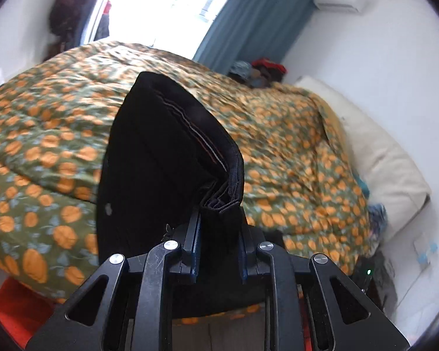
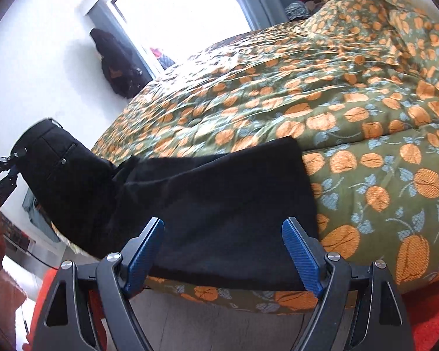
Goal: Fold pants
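Observation:
Black pants (image 2: 207,201) lie across the near edge of a bed, legs flat on the quilt. My left gripper (image 1: 219,234) is shut on the folded waistband of the pants (image 1: 166,158) and lifts it above the bed; it also shows at the far left of the right wrist view (image 2: 3,172), holding the raised waist end. My right gripper (image 2: 225,242) is open, its blue pads (image 2: 301,251) spread wide over the leg end of the pants at the bed's edge, holding nothing.
The bed carries a green quilt with orange fruit print (image 2: 351,93). A white pillow (image 1: 386,158) lies at the right. A clothes pile (image 1: 257,71) sits at the far side. Blue curtain (image 1: 254,20), bright window and dark hanging clothes (image 2: 117,61) stand behind. Orange rug (image 2: 433,321) lies below.

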Demonstrator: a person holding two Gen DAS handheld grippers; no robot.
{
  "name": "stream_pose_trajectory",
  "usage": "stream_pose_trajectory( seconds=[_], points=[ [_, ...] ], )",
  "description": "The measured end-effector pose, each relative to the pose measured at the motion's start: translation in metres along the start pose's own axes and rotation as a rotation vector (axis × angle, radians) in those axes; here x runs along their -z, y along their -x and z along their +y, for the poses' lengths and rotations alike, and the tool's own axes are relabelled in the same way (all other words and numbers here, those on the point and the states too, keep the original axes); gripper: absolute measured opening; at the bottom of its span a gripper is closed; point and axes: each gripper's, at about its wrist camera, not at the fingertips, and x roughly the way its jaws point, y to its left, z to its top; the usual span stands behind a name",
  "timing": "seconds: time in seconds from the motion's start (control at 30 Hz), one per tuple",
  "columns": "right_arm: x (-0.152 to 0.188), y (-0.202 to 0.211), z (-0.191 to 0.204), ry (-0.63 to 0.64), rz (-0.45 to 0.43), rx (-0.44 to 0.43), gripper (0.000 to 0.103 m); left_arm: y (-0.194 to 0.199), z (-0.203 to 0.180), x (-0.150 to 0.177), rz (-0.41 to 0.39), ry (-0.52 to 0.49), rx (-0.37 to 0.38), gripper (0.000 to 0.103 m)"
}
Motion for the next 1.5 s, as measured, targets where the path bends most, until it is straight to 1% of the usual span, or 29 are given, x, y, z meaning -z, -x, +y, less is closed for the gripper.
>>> stream_pose_trajectory(
  seconds=[0.1, 0.13, 0.2, 0.23, 0.27, 0.33, 0.37, 0.43, 0.5, 0.53, 0.6, 0.63, 0.67, 0.7, 0.73, 0.77, 0.83, 0.87, 0.93, 1.03, 1.13, 1.17, 1.2, 1.23, 1.33, 1.4, 1.43, 1.47, 1.5],
  points=[
    [-0.003, 0.009, -0.009, -0.023, -0.030, 0.019, 0.082, -0.074, -0.048, 0.038, 0.138, -0.104, -0.007, 0.022],
    [-0.003, 0.012, -0.012, -0.027, -0.037, 0.025, 0.082, -0.099, -0.051, 0.048, 0.192, -0.123, -0.021, 0.027],
    [-0.003, 0.018, -0.017, -0.033, -0.048, 0.036, 0.082, -0.148, -0.060, 0.077, 0.337, -0.178, -0.072, 0.033],
    [-0.003, 0.021, -0.021, -0.041, -0.055, 0.034, 0.082, -0.163, -0.063, 0.090, 0.399, -0.201, -0.095, 0.034],
    [-0.003, 0.025, -0.024, -0.050, -0.061, 0.030, 0.082, -0.166, -0.065, 0.097, 0.431, -0.198, -0.072, 0.034],
    [-0.004, 0.033, -0.031, -0.077, -0.076, 0.016, 0.082, -0.151, -0.062, 0.100, 0.414, -0.174, 0.014, 0.036],
    [-0.005, 0.037, -0.036, -0.110, -0.079, -0.002, 0.082, -0.139, -0.060, 0.097, 0.391, -0.186, 0.042, 0.046],
    [-0.007, 0.040, -0.046, -0.205, -0.081, -0.071, 0.082, -0.115, -0.054, 0.084, 0.338, -0.214, 0.021, 0.059],
    [-0.012, 0.035, -0.048, -0.264, -0.069, -0.154, 0.082, -0.096, -0.032, 0.071, 0.279, -0.204, -0.029, 0.061],
    [-0.016, 0.028, -0.044, -0.276, -0.042, -0.203, 0.082, -0.089, -0.015, 0.063, 0.254, -0.184, -0.078, 0.061],
    [-0.021, 0.007, -0.034, -0.283, 0.048, -0.318, 0.082, -0.087, 0.012, 0.060, 0.227, -0.145, -0.165, 0.059],
    [-0.024, -0.010, -0.029, -0.289, 0.119, -0.382, 0.082, -0.086, 0.026, 0.059, 0.221, -0.126, -0.206, 0.056],
    [-0.025, -0.023, -0.025, -0.294, 0.178, -0.414, 0.082, -0.091, 0.044, 0.063, 0.230, -0.102, -0.244, 0.047],
    [-0.027, -0.039, -0.021, -0.289, 0.247, -0.430, 0.082, -0.101, 0.054, 0.068, 0.261, -0.080, -0.256, 0.040],
    [-0.027, -0.051, -0.018, -0.274, 0.299, -0.418, 0.082, -0.114, 0.063, 0.077, 0.317, -0.050, -0.245, 0.027],
    [-0.028, -0.059, -0.016, -0.255, 0.329, -0.396, 0.082, -0.122, 0.067, 0.084, 0.350, -0.036, -0.229, 0.021],
    [-0.029, -0.082, -0.013, -0.224, 0.406, -0.367, 0.082, -0.134, 0.060, 0.096, 0.343, -0.073, -0.234, 0.021],
    [-0.029, -0.093, -0.012, -0.227, 0.446, -0.378, 0.082, -0.135, 0.057, 0.099, 0.328, -0.079, -0.228, 0.021],
    [-0.027, -0.113, -0.009, -0.241, 0.520, -0.404, 0.080, -0.139, 0.057, 0.100, 0.323, -0.044, -0.183, 0.021],
    [-0.027, -0.131, 0.008, -0.189, 0.589, -0.401, 0.076, -0.142, 0.055, 0.099, 0.330, -0.063, -0.185, 0.021],
    [-0.031, -0.139, 0.024, -0.147, 0.607, -0.381, 0.076, -0.138, 0.056, 0.099, 0.321, -0.076, -0.184, 0.021],
    [-0.031, -0.138, 0.028, -0.132, 0.602, -0.368, 0.073, -0.138, 0.056, 0.099, 0.317, -0.074, -0.184, 0.021],
    [-0.032, -0.137, 0.032, -0.098, 0.596, -0.337, 0.049, -0.137, 0.057, 0.100, 0.314, -0.071, -0.182, 0.021],
    [-0.033, -0.134, 0.037, -0.044, 0.580, -0.291, 0.028, -0.135, 0.057, 0.099, 0.313, -0.069, -0.180, 0.021],
    [-0.040, -0.119, 0.052, 0.017, 0.533, -0.284, 0.024, -0.123, 0.051, 0.090, 0.314, -0.058, -0.167, 0.022],
    [-0.050, -0.098, 0.056, 0.005, 0.479, -0.334, 0.021, -0.106, 0.044, 0.077, 0.280, -0.052, -0.134, 0.026],
    [-0.058, -0.083, 0.055, -0.007, 0.443, -0.365, 0.021, -0.096, 0.039, 0.071, 0.260, -0.063, -0.129, 0.035],
    [-0.064, -0.072, 0.054, -0.011, 0.417, -0.378, 0.021, -0.086, 0.033, 0.064, 0.237, -0.079, -0.132, 0.047],
    [-0.069, -0.058, 0.049, -0.013, 0.389, -0.383, 0.021, -0.077, 0.027, 0.057, 0.213, -0.094, -0.137, 0.054]
  ],
)
